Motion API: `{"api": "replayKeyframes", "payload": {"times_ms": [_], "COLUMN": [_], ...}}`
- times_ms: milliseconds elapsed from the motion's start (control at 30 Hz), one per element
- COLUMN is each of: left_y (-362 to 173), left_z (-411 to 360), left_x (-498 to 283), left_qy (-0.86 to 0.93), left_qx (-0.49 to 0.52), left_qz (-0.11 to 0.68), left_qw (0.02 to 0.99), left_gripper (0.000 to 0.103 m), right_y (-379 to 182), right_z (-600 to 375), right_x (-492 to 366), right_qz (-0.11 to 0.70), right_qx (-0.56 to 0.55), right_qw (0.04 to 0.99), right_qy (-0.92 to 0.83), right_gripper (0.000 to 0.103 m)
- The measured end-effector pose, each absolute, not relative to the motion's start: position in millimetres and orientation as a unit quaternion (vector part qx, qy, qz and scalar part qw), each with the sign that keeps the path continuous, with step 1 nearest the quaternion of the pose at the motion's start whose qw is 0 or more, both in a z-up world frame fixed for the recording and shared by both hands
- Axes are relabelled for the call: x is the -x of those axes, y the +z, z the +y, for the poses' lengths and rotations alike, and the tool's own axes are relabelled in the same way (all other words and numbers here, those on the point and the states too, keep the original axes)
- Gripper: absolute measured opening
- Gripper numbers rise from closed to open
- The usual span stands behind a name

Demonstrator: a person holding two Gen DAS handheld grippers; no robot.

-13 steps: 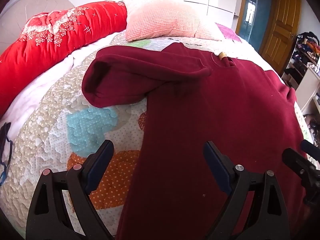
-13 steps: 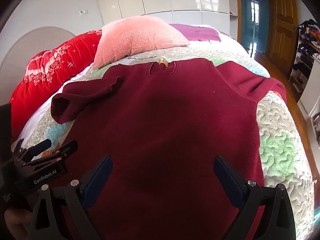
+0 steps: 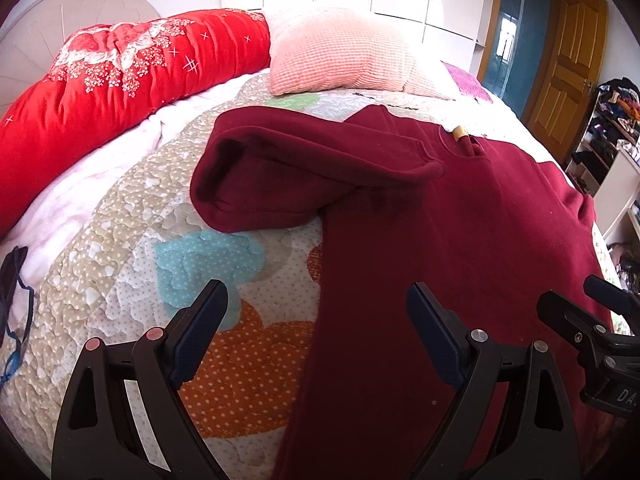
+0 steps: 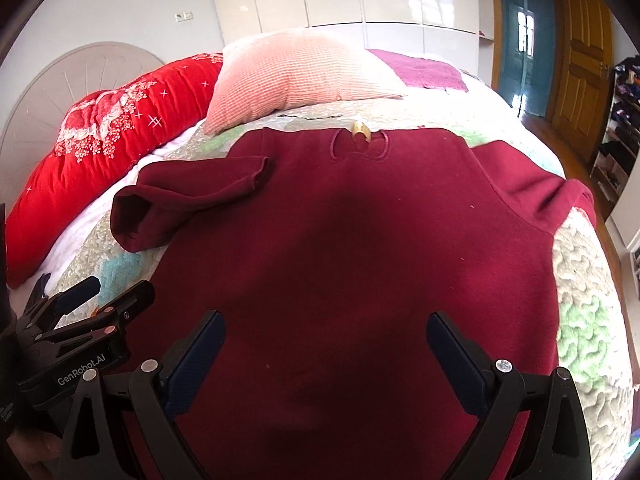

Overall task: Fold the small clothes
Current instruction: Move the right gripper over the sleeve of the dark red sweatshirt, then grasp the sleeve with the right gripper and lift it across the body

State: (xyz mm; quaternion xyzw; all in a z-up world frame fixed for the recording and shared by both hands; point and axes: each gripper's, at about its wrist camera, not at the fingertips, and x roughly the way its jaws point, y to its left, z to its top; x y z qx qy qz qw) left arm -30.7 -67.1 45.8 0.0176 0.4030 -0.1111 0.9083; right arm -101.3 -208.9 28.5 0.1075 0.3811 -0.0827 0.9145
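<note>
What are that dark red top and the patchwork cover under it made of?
The top looks like thick fleece or brushed knit: matte, slightly fuzzy, with soft rounded folds at the sleeve. The cover seems to be quilted cotton: dotted printed patches with wavy stitching that puffs the surface. Neither can be told for sure by sight.

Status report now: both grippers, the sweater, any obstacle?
Left gripper open, empty. Right gripper open, empty, over maroon sweater. Sweater flat on quilt, left sleeve folded in. Nothing in the way.
</note>
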Motion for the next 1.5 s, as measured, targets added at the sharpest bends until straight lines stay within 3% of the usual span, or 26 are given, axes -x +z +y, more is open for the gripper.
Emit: {"api": "replayKeyframes", "payload": {"times_ms": [133,200,533,833,867,933,967,1000,1067,1500], "left_y": [44.4,43.3,38.8,36.4,35.9,34.6,34.1,33.7,33.3,35.3], "left_z": [-62.7,-60.0,-37.9,-23.2,-22.0,-20.8,-20.1,-19.4,-17.5,-10.2], "left_x": [25.4,22.2,2.2,-6.4,-7.9,-9.3,-10.2,-11.1,-11.7,-10.2], "left_qy": [-0.107,-0.101,-0.081,-0.073,-0.073,-0.074,-0.074,-0.072,-0.068,-0.060], "left_qx": [-0.016,-0.019,0.009,0.033,0.035,0.036,0.035,0.033,0.032,0.042], "left_qz": [0.406,0.406,0.420,0.427,0.428,0.430,0.431,0.431,0.430,0.421], "left_qw": [0.907,0.908,0.904,0.901,0.900,0.899,0.899,0.899,0.900,0.904], "left_gripper": [0.091,0.091,0.091,0.091,0.091,0.091,0.091,0.091,0.091,0.091], "right_y": [31.1,32.5,40.6,38.1,36.7,31.3,27.1,24.0,30.9,232.9], "right_z": [-206.6,-207.9,-206.2,-229.2,-227.8,-220.5,-214.5,-210.4,-199.1,-145.6], "right_x": [84.0,74.7,23.3,-36.2,-42.5,-59.6,-69.6,-74.3,-76.0,-31.5], "right_qz": [0.382,0.388,0.376,0.379,0.381,0.388,0.399,0.406,0.397,0.181], "right_qx": [-0.102,-0.117,-0.119,-0.212,-0.211,-0.200,-0.191,-0.183,-0.159,-0.073], "right_qw": [0.916,0.912,0.918,0.901,0.900,0.900,0.897,0.895,0.903,0.975], "right_qy": [-0.073,-0.058,-0.041,-0.012,-0.009,0.004,0.016,0.025,0.033,0.109], "right_gripper": [0.098,0.092,0.092,0.092,0.087,0.059,0.034,0.019,0.004,0.003]}}
